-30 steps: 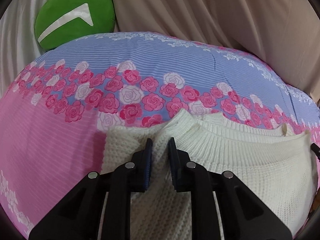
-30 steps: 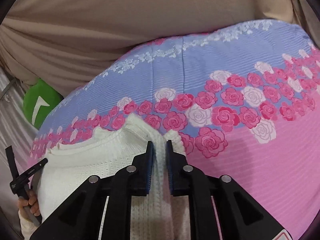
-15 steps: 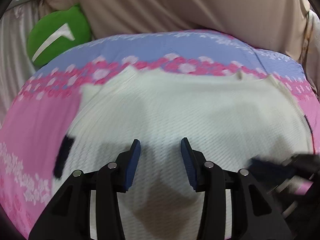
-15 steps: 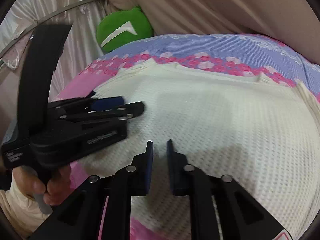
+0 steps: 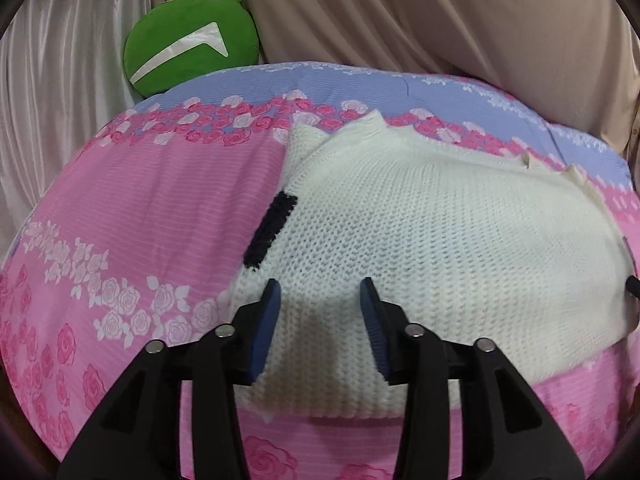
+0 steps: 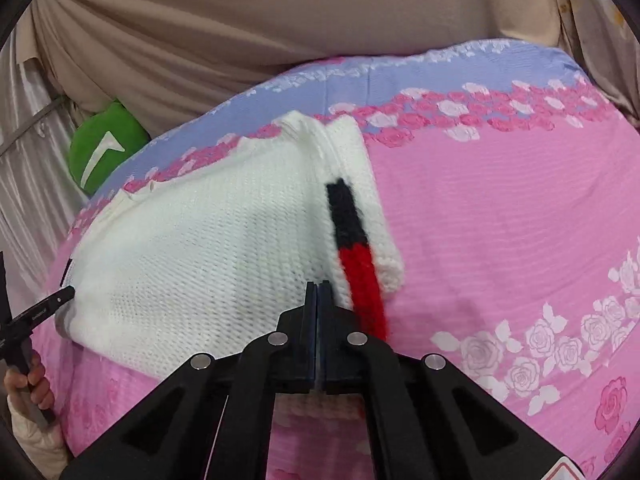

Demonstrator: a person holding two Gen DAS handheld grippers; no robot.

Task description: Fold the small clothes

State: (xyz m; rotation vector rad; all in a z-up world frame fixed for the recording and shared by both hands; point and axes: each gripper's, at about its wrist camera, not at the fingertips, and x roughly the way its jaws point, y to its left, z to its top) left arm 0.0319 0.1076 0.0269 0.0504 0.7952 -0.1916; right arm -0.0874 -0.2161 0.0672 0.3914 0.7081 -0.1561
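A small white knit sweater [image 5: 440,240] lies folded on a pink and blue floral bedsheet [image 5: 140,220], with a dark stripe [image 5: 270,232] at its left edge. My left gripper [image 5: 320,312] is open and empty over the sweater's near left corner. In the right wrist view the sweater [image 6: 200,248] shows a black and red stripe [image 6: 352,248] along its right edge. My right gripper [image 6: 318,300] is shut with nothing visible between its fingers, just above the sweater's near right part. The left gripper's tip [image 6: 48,304] shows at the sweater's left edge.
A green round cushion [image 5: 192,44] sits at the bed's far left corner. Beige curtains [image 5: 440,20] hang behind the bed and white satin drapes [image 5: 52,80] on the left. The pink sheet [image 6: 500,220] stretches to the right of the sweater.
Both grippers have pulled back toward the near edge after laying the sweater down. The left jaws opened wider. The left gripper has moved away from the right one to the sweater's left edge.
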